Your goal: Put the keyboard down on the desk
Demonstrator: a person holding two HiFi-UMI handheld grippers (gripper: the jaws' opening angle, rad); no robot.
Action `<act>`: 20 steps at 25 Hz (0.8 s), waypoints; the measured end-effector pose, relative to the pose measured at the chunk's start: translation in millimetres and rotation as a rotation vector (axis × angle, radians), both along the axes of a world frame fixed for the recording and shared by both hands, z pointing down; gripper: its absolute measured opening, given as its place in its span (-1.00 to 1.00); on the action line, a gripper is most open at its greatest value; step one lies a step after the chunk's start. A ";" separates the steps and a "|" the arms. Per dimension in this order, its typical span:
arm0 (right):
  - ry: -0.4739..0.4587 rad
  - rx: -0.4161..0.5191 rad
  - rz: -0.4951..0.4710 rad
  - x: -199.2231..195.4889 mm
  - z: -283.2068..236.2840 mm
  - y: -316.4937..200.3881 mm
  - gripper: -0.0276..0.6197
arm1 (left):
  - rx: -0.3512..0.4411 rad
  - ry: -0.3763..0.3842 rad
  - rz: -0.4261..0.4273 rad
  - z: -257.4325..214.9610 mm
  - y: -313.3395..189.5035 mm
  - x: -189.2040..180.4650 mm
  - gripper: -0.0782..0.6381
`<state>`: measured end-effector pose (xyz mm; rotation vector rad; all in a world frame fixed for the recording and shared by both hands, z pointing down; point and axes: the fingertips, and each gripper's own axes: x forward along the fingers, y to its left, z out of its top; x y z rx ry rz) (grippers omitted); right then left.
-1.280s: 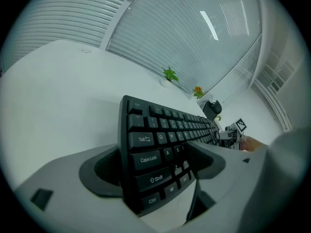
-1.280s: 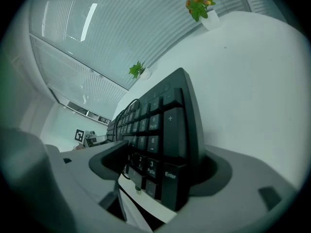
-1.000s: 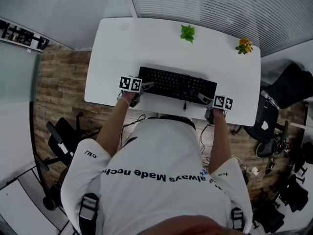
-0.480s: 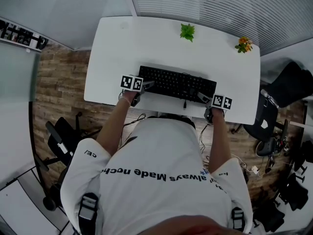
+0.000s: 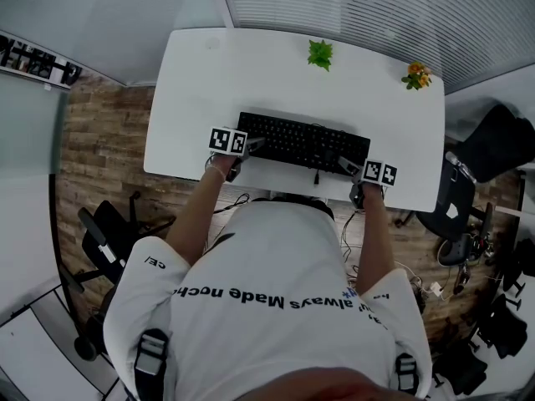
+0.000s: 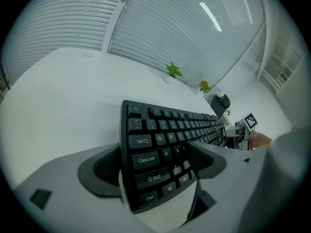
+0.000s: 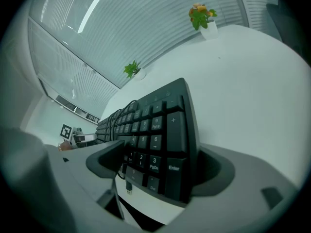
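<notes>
Since a second ago the keyboard (image 5: 303, 144) has hardly shifted, and the left claw (image 6: 155, 163) has crept a touch toward 1 o'clock. The black keyboard lies on the white table (image 5: 251, 73), on its 6 o'clock half and parallel to the near edge. Its left end, with the Caps Lock and Shift keys, sits clamped in the left claw, one pad on the keys and the other on the underside. Its number-pad end stands between the jaws of the right claw (image 7: 156, 165), which are spread wide with the key-side pad clear of the keys. A thin black cable (image 7: 118, 174) dangles beside that pad. A green plant (image 5: 320, 55) stands at the table's 12 o'clock edge and an orange-flowered plant (image 5: 416, 77) at 2 o'clock, both well apart from the keyboard.
</notes>
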<state>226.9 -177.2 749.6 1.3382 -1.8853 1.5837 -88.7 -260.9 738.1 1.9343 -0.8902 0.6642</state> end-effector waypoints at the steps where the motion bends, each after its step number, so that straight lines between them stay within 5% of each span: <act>1: 0.003 -0.002 0.001 0.4 0.7 0.1 0.45 | 0.001 -0.005 0.001 0.0 -0.4 0.3 0.38; 20: 0.118 -0.023 0.003 -0.5 5.4 2.1 0.48 | 0.050 -0.166 -0.005 13.0 4.8 -8.4 0.39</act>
